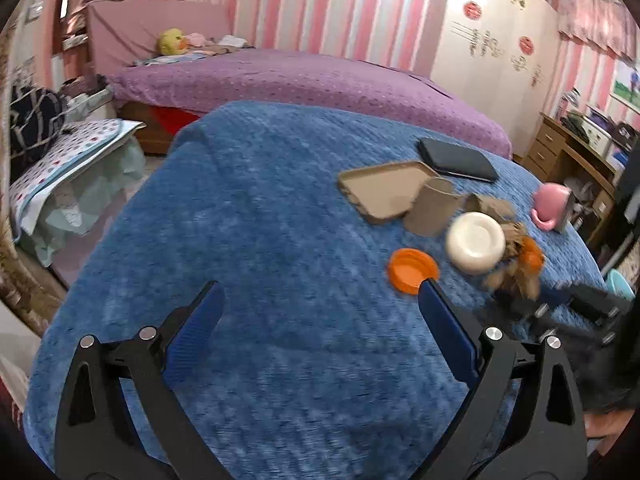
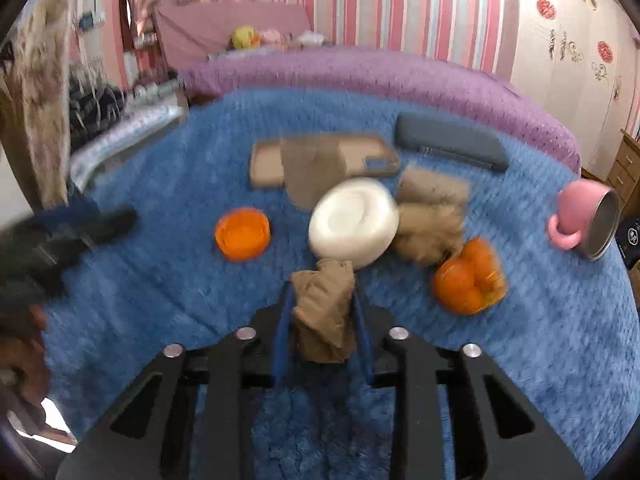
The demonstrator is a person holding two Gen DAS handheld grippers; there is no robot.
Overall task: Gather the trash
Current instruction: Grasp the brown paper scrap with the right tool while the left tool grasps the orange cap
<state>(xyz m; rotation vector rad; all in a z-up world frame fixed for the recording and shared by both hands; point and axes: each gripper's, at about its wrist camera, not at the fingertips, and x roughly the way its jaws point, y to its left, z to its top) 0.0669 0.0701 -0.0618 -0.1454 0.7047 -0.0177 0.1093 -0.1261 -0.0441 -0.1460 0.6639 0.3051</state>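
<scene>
Left gripper (image 2: 80, 228) motion-smeared at right wrist view's left edge; tan tray (image 2: 320, 160) partly hidden behind brown cup (image 2: 312, 176).

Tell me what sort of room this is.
Most likely a home bedroom: a bed under a purple dotted bedspread, a tall cream wardrobe with red stickers, and pink-and-white striped wallpaper behind the blue fuzzy-covered table.

Black-framed tongs (image 1: 320, 296), blue ribbed pads (image 1: 448, 332), silver round screws

Even, soft indoor light, no hard shadows or glare. Heavy fisheye bend, dark corner vignette. Right wrist view motion-blurred; left wrist sharper, smeared at right.
</scene>
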